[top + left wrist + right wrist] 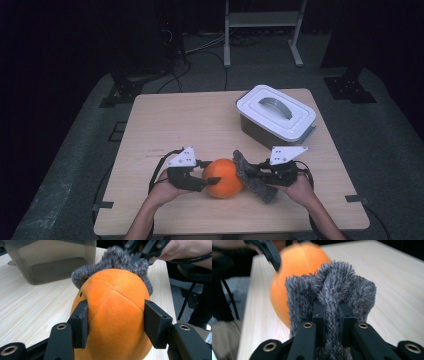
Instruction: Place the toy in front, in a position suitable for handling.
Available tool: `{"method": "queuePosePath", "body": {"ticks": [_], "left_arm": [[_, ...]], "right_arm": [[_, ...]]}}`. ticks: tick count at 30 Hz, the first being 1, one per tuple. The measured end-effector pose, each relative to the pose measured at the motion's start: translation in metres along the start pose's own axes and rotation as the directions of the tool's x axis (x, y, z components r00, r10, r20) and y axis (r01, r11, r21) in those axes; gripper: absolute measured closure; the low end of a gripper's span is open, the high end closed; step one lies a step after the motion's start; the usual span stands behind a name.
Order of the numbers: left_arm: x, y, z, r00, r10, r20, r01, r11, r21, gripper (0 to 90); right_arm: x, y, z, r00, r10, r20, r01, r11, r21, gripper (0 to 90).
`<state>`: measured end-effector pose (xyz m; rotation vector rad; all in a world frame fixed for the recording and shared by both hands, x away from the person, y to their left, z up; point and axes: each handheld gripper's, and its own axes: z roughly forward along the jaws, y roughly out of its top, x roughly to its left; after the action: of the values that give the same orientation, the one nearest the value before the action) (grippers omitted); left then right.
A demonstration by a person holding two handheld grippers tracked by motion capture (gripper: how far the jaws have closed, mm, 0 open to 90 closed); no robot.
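Note:
An orange plush ball (222, 177) lies on the wooden table (175, 120) near its front edge. My left gripper (207, 178) comes at it from the left. In the left gripper view both pads press into the sides of the ball (115, 302), and the left gripper (116, 325) is shut on it. A grey fuzzy knit piece (269, 191) lies against the ball's right side. My right gripper (331, 317) is shut on a fold of this grey piece (332, 290), with the orange ball (294, 267) blurred behind it.
A grey box with a white handled lid (275, 117) stands at the table's back right; its translucent wall (50, 262) is behind the ball in the left gripper view. Cables and stand legs (227, 45) lie on the floor beyond the table.

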<state>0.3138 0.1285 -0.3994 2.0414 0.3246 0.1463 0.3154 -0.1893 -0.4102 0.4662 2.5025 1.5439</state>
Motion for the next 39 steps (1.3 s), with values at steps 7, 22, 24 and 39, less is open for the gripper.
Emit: {"method": "queuePosePath", "body": {"ticks": [7, 22, 24, 39], "left_arm": [[-0.006, 0.003, 0.005, 0.9996, 0.028, -0.007, -0.028, 0.9994, 0.022, 43.3], [-0.001, -0.006, 0.012, 0.9998, -0.013, 0.015, 0.013, 0.9999, 0.004, 32.3], [-0.002, -0.004, 0.011, 1.0, 0.005, 0.004, -0.005, 1.0, 0.001, 38.2], [-0.008, 0.005, 0.005, 0.9977, 0.058, -0.036, -0.057, 0.9981, 0.021, 43.7]], "right_arm": [[0.018, 0.015, 0.006, 0.9977, -0.05, -0.047, 0.048, 0.998, -0.043, 78.5], [0.009, 0.003, 0.007, 0.9983, -0.023, -0.054, 0.022, 1.0, -0.012, 78.6], [0.008, 0.004, 0.005, 0.9986, -0.018, -0.05, 0.018, 1.0, -0.008, 78.6], [0.011, 0.012, 0.001, 0.9992, -0.03, -0.027, 0.029, 0.999, -0.034, 78.6]]}}
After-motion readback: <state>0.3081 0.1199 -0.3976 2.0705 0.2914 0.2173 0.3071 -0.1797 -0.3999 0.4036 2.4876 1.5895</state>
